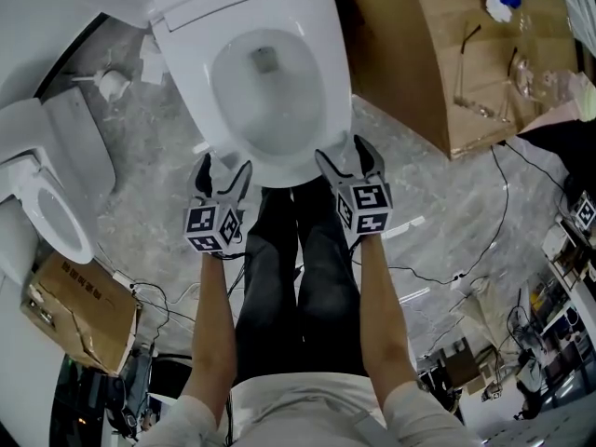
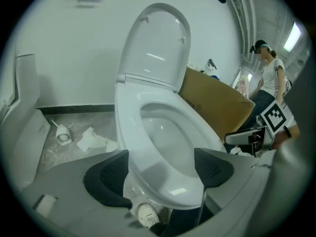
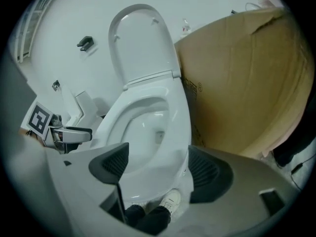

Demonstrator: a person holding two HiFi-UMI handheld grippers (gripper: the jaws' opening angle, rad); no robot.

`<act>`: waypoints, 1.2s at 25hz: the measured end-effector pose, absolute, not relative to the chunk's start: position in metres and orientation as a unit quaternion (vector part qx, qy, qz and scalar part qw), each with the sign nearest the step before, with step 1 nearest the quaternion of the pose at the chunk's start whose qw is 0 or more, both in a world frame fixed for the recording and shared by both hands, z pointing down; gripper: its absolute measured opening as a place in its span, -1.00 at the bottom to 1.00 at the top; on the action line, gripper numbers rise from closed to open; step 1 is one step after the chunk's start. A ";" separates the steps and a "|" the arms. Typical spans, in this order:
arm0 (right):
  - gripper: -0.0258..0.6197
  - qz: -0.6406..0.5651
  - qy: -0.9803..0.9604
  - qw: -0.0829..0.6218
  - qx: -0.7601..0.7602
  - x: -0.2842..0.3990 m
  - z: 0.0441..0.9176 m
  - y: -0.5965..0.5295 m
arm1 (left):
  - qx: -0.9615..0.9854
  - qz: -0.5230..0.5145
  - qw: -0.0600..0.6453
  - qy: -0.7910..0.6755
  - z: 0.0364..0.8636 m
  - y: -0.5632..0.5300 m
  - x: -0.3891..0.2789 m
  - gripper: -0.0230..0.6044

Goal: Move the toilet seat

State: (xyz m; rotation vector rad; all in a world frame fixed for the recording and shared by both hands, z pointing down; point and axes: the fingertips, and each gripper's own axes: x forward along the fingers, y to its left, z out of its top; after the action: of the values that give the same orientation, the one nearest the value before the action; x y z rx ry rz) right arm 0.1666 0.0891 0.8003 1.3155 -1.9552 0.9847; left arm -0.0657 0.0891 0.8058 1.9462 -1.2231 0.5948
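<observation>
Seat [image 1: 279, 164] lay lowered, lid [image 2: 155, 48] upright. Left gripper [image 1: 223, 170] and right gripper [image 1: 343, 155] hung at seat's front rim, jaws wide apart, gripping nothing — probably placed so both could clamp and lift evenly.

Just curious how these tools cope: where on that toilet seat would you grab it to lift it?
The front lip of the toilet seat, from the front, where the left claw and right claw hang open. It hinges at the back under the raised lid, so the front swings freest; the thin rim probably suits a pinch.
</observation>
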 end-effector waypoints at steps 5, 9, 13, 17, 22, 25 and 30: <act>0.33 0.385 -0.725 0.293 0.490 0.172 0.817 0.091 | 0.745 0.231 0.391 -0.489 0.819 0.097 -0.070 0.39; 0.39 0.396 -0.722 0.304 0.479 0.172 0.831 0.097 | 0.736 0.234 0.406 -0.488 0.832 0.105 -0.071 0.39; 0.39 0.404 -0.720 0.310 0.470 0.171 0.840 0.101 | 0.732 0.236 0.419 -0.482 0.841 0.109 -0.068 0.39; 0.39 0.409 -0.722 0.309 0.465 0.166 0.845 0.099 | 0.735 0.238 0.424 -0.472 0.846 0.111 -0.059 0.39; 0.39 0.414 -0.722 0.301 0.466 0.158 0.848 0.098 | 0.731 0.233 0.426 -0.479 0.845 0.112 -0.056 0.39; 0.39 0.415 -0.721 0.294 0.470 0.158 0.848 0.097 | 0.730 0.231 0.426 -0.481 0.843 0.111 -0.054 0.38; 0.39 0.431 -0.720 0.278 0.468 0.156 0.843 0.096 | 0.724 0.213 0.434 -0.491 0.838 0.110 -0.053 0.39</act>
State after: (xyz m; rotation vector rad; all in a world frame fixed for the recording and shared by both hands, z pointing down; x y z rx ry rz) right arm 0.1561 0.0961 0.8426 1.2565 -1.9320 1.1578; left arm -0.0533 0.1102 0.8379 1.8032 -1.2236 0.5316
